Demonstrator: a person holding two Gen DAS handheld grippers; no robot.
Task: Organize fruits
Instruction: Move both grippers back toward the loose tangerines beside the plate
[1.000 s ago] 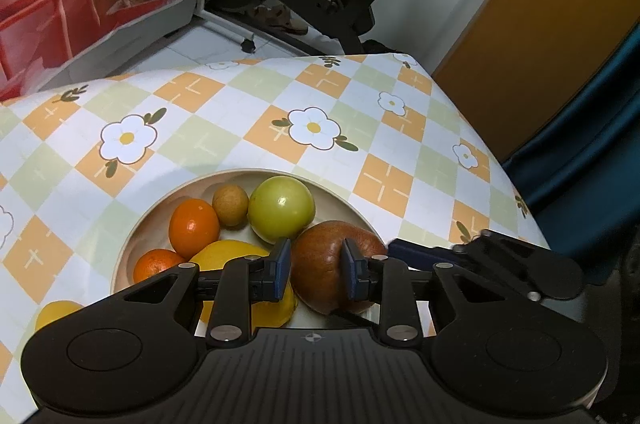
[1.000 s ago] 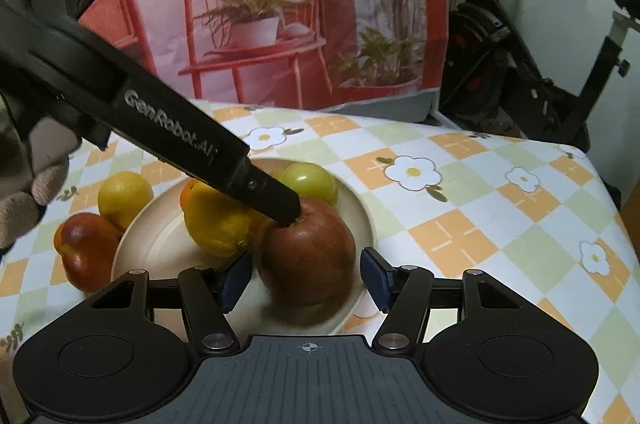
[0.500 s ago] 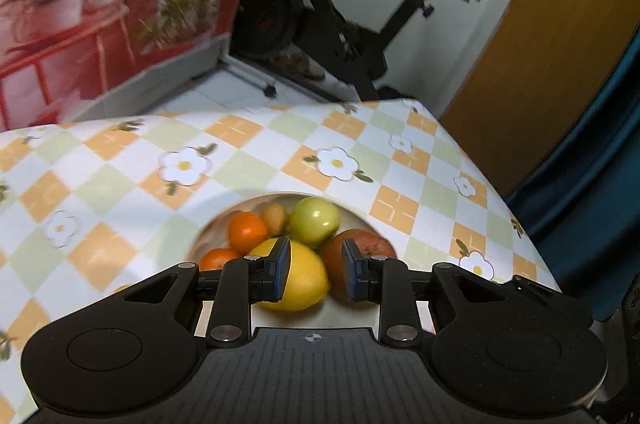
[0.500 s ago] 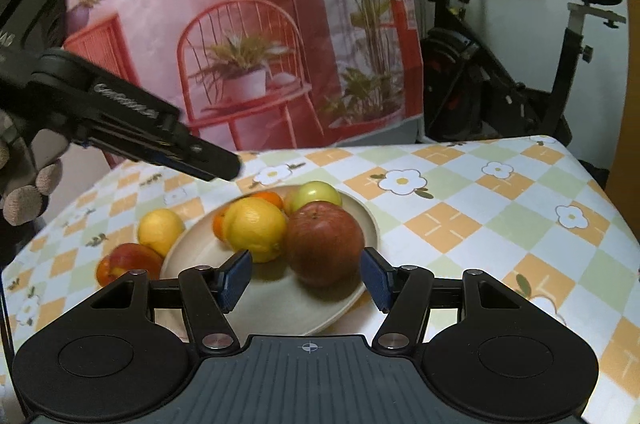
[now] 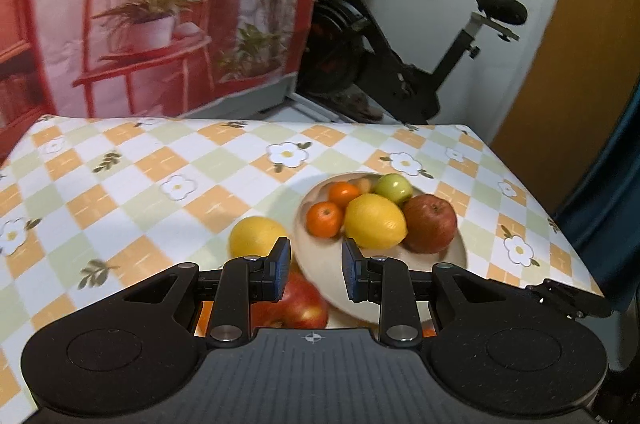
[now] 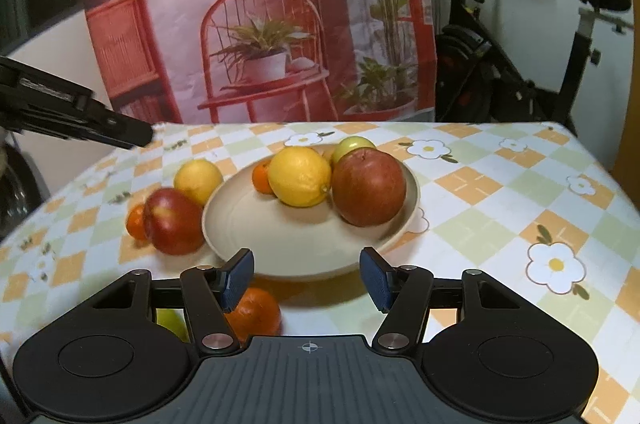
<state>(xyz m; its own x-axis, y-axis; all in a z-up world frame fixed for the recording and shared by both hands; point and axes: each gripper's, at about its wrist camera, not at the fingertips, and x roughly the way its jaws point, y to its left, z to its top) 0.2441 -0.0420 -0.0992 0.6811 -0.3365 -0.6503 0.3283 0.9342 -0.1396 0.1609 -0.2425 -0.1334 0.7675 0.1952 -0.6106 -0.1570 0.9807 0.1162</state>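
Fruit mostly gathered on cream plate (image 6: 304,248) at middle of checkered flower-print tablecloth (image 6: 500,224). On plate, right wrist view: dark red apple (image 6: 368,187) at right, large lemon (image 6: 299,175) just left of it and touching or nearly so, green apple (image 6: 354,145) behind at far rim, small orange (image 6: 262,177) tucked behind lemon's left side. From left wrist view, two small oranges (image 5: 325,220) on plate's left part, plus a small brownish fruit (image 5: 362,183) at far rim, too blurred to name. Off plate, on cloth to left: second lemon (image 6: 198,179), red-yellow apple (image 6: 174,222) just beside plate rim, an orange (image 6: 136,222) half hidden behind that apple. Near edge: another orange (image 6: 254,316) partly under right gripper's left finger, and a green fruit (image 6: 172,324) peeking out beside it. Right gripper (image 6: 306,278) hanging above near rim of plate, blue pads apart, nothing between them. Left gripper (image 5: 314,270) near plate's left rim, pads drawn close with a narrow gap, clamped on nothing; also seen as a dark bar at far left of right wrist view. Exercise bike (image 5: 400,63) and printed backdrop (image 6: 260,23) behind table.
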